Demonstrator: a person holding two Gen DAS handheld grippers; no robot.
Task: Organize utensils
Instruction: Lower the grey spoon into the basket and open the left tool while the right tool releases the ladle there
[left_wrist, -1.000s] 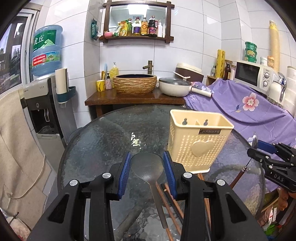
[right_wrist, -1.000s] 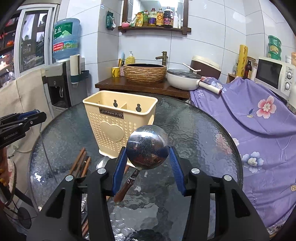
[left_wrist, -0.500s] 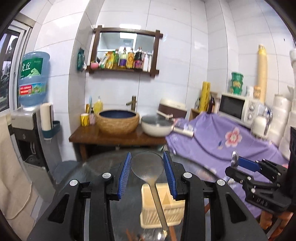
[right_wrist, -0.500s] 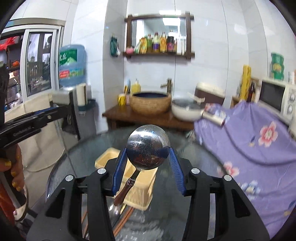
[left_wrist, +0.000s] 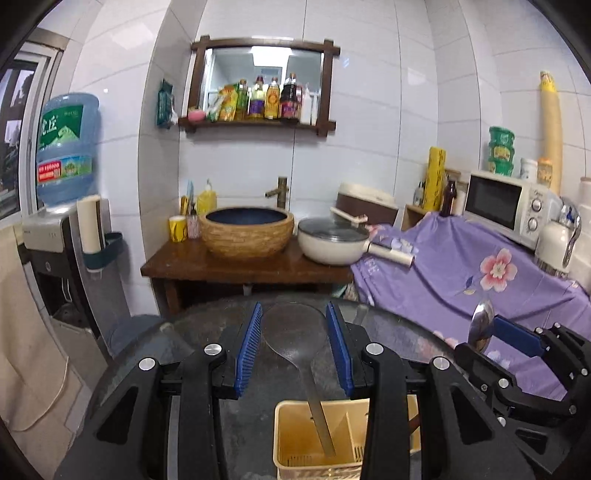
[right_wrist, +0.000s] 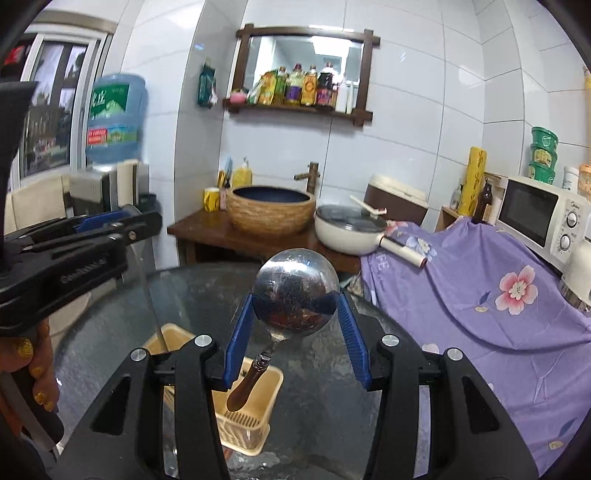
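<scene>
Left claw (left_wrist: 294, 347): closing its blue pads on the bowl of a grey ladle (left_wrist: 293, 334), gripping it by both edges.
Grey ladle: hanging handle-down from the pads, its thin handle reaching down into the cream basket (left_wrist: 295, 441) below, in the left compartment as the left wrist view shows it.
Left hand's pose: holding the claw above the tabletop, tilting it somewhat downward so the basket is showing between the claw's arms; in the right wrist view the fingers (right_wrist: 35, 373) are wrapping around the claw's grip at the left edge.
Right claw (right_wrist: 295, 325): gripping a steel ladle (right_wrist: 295, 291) by its round bowl, the pads pressing on either side.
Steel ladle: hanging with its brown wooden handle slanting down and left, the handle's tip lying over the basket (right_wrist: 255, 435); I cannot tell whether it is touching the basket.
Right hand's pose: holding its claw raised and tilted slightly down, just beside the left claw, both over the basket.
Basket: standing upright on the round glass tabletop (left_wrist: 207, 325), a divider splitting it into compartments.
Beyond the tabletop: a wooden stand with a woven basin (left_wrist: 246, 230) and a white pan (left_wrist: 334, 242), and a purple flowered cloth (left_wrist: 480, 273) to the right.
</scene>
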